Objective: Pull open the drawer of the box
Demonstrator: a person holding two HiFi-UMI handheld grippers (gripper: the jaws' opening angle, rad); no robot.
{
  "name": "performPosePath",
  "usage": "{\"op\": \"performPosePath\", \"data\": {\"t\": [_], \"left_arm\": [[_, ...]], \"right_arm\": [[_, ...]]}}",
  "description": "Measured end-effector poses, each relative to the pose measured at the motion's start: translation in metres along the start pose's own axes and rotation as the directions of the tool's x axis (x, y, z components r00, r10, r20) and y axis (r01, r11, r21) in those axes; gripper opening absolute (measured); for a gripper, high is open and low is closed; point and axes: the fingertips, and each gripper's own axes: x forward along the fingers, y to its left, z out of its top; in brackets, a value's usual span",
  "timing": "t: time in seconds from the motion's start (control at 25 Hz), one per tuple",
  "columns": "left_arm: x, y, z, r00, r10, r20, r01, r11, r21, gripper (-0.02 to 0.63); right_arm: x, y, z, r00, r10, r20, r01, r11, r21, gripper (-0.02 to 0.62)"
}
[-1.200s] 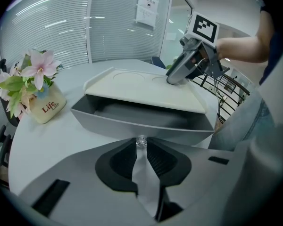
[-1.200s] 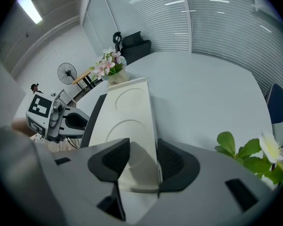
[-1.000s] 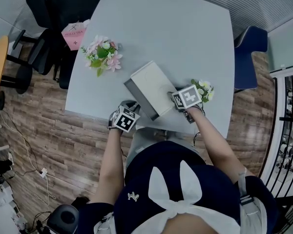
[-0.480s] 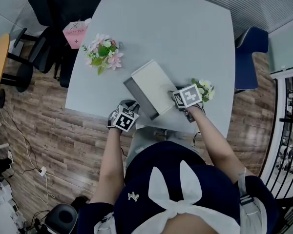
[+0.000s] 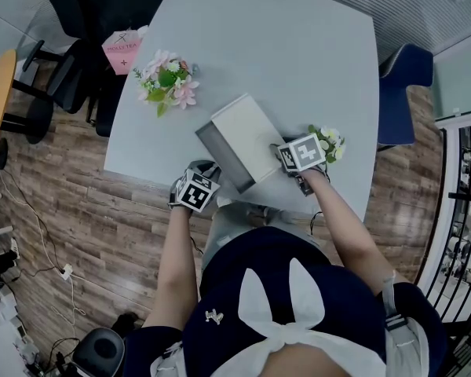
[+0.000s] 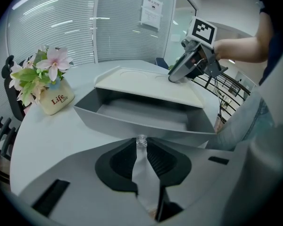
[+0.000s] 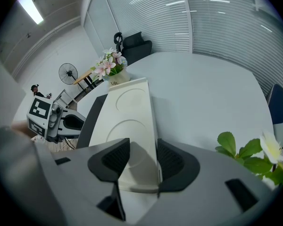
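The left gripper [image 6: 141, 149] pinches the small clear knob [image 6: 141, 141] on the open drawer [image 6: 132, 122]; the right gripper [image 7: 138, 168] (jaws wide) seemingly clamps the box [image 7: 129, 108].

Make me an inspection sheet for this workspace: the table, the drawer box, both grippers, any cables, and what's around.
Surface: gray table.
Job's things: white box; drawer pulled out, visible inside empty.
Clutter: flower pot apart from box; plant by right gripper.
Grippers: left gripper shut on drawer's knob; right gripper clamps box's corner.
Cables: cable on floor.
Surroundings: black chairs, blue chair, blinds.
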Motion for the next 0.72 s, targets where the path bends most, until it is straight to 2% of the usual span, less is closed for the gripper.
{"op": "performPosePath", "data": {"t": [0.72], "left_arm": [[-0.0028, 0.0008, -0.0046, 1.0, 0.007, -0.014, -0.007, 1.0, 0.003, 0.08]], "right_arm": [[0.0012, -0.0001, -0.0004, 1.0, 0.01, -0.009, -0.01, 1.0, 0.005, 0.187]]}}
